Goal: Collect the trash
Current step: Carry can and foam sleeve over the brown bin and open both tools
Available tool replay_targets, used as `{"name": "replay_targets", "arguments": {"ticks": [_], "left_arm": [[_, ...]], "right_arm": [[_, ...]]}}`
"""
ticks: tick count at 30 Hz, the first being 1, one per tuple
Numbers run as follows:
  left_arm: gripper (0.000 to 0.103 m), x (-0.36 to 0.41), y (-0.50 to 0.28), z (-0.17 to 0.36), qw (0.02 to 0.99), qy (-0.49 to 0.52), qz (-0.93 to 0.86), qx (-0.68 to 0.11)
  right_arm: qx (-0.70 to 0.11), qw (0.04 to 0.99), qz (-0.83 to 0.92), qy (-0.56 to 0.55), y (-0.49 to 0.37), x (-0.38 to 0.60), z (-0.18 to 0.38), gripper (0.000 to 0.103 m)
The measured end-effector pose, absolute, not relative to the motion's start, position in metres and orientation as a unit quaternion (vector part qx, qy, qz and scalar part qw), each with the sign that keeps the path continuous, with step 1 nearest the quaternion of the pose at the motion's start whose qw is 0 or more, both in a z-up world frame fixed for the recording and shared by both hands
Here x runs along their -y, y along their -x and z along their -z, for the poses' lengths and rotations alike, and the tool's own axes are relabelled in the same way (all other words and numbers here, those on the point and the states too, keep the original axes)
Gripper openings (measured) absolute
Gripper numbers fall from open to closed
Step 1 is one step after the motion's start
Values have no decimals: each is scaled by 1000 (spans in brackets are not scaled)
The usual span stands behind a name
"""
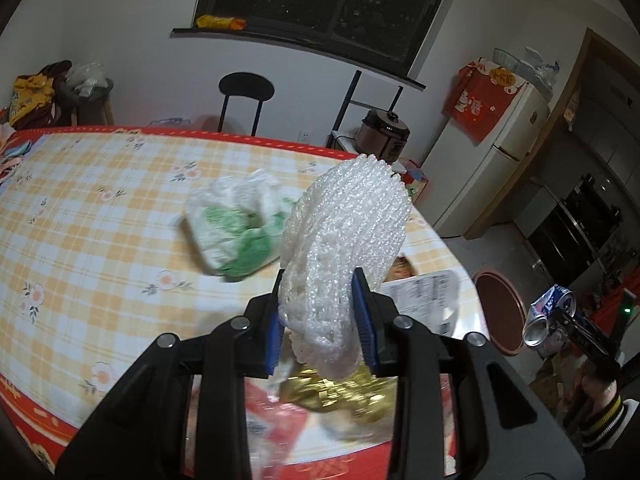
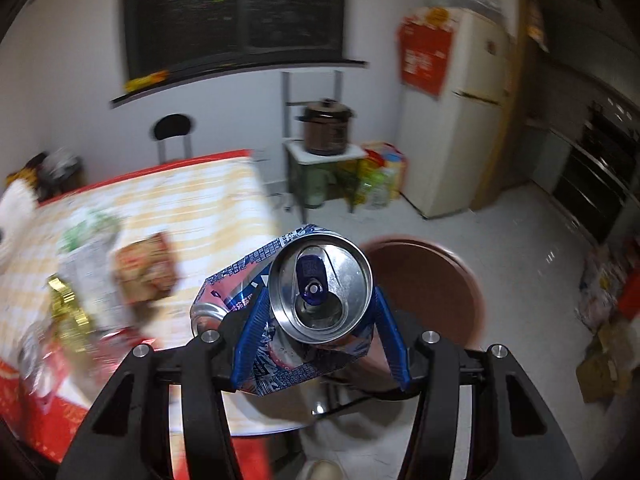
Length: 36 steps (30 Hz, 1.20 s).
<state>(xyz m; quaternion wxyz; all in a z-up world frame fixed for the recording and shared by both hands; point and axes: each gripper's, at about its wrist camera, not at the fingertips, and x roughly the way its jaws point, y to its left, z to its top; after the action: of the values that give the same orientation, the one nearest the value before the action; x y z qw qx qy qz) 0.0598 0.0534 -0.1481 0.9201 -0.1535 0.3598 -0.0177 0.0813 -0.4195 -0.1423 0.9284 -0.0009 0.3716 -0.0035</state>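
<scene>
The left hand-held gripper (image 1: pixel 322 320) grasps white foam netting (image 1: pixel 344 240) above the table (image 1: pixel 100 208), while the right hand-held gripper (image 2: pixel 320 332) clamps a crushed can (image 2: pixel 304 304).

My left gripper (image 1: pixel 322 320) points down at a slant, its blue pads (image 1: pixel 366 318) pressed against both sides of a white foam net (image 1: pixel 344 240) standing up between them. My right gripper (image 2: pixel 318 322) is also angled downward, with its pads (image 2: pixel 252 336) clamped on a crushed can (image 2: pixel 296 312). In the left view, my right sleeve (image 1: pixel 604 414), striped at the cuff, shows at far right.
</scene>
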Motion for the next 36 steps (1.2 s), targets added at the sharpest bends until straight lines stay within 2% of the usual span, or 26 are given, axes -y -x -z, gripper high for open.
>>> {"name": "replay_targets", "arguments": {"ticks": [4, 11, 27, 28, 30, 31, 32, 36], "left_arm": [[34, -19, -65, 145, 916, 162, 8, -367], [34, 64, -85, 137, 913, 133, 35, -383], [37, 343, -214, 189, 845, 58, 273, -457], [42, 357, -222, 192, 839, 61, 289, -458], [59, 377, -235, 194, 834, 65, 305, -455], [73, 384, -239, 192, 838, 67, 305, -448], [83, 388, -242, 190, 842, 71, 304, -440], [89, 384, -250, 178, 849, 94, 303, -423]], "right_arm": [[-382, 922, 26, -52, -104, 484, 154, 53], [-367, 928, 23, -68, -128, 540, 158, 53], [-347, 934, 56, -67, -85, 639, 150, 53], [-349, 933, 61, -70, -83, 645, 152, 53], [-352, 930, 76, -75, -77, 656, 155, 53], [-353, 929, 81, -77, -75, 661, 156, 53], [-352, 929, 86, -79, -74, 665, 156, 53], [-345, 931, 95, -78, -69, 674, 152, 53]]}}
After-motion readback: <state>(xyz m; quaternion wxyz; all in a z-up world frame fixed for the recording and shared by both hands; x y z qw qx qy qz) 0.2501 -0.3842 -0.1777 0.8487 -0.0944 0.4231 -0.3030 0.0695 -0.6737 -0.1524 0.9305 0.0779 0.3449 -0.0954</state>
